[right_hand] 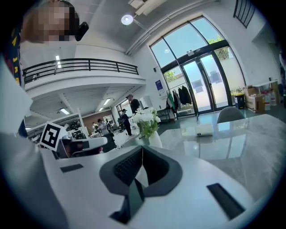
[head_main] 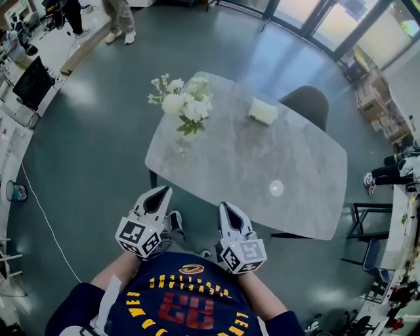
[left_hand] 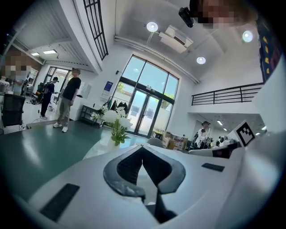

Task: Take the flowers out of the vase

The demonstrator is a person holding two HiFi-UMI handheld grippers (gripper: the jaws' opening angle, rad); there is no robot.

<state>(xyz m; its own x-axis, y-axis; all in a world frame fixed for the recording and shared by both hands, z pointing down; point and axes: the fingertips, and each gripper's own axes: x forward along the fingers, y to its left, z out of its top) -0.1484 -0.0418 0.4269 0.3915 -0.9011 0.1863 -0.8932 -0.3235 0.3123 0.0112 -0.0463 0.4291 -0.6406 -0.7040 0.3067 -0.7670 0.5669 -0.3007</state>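
A bunch of white flowers (head_main: 186, 104) with green leaves stands upright in a pale vase (head_main: 189, 136) near the far left corner of the grey marble table (head_main: 295, 157). Both grippers hover off the table's near edge, close to my body and well short of the vase. My left gripper (head_main: 159, 191) is shut, its jaws meeting at the tip with nothing between them. My right gripper (head_main: 225, 207) is likewise shut and empty. The flowers (left_hand: 114, 118) appear ahead of the left gripper (left_hand: 142, 147). In the right gripper view, the flowers (right_hand: 146, 117) and vase (right_hand: 155, 139) stand beyond the gripper (right_hand: 142, 147).
A white box (head_main: 262, 111) lies on the table's far side, with a grey chair (head_main: 306, 104) behind it. A person (head_main: 120, 20) stands on the floor at the far left, another's legs (head_main: 394, 172) show at the right. Desks and shelves line both room edges.
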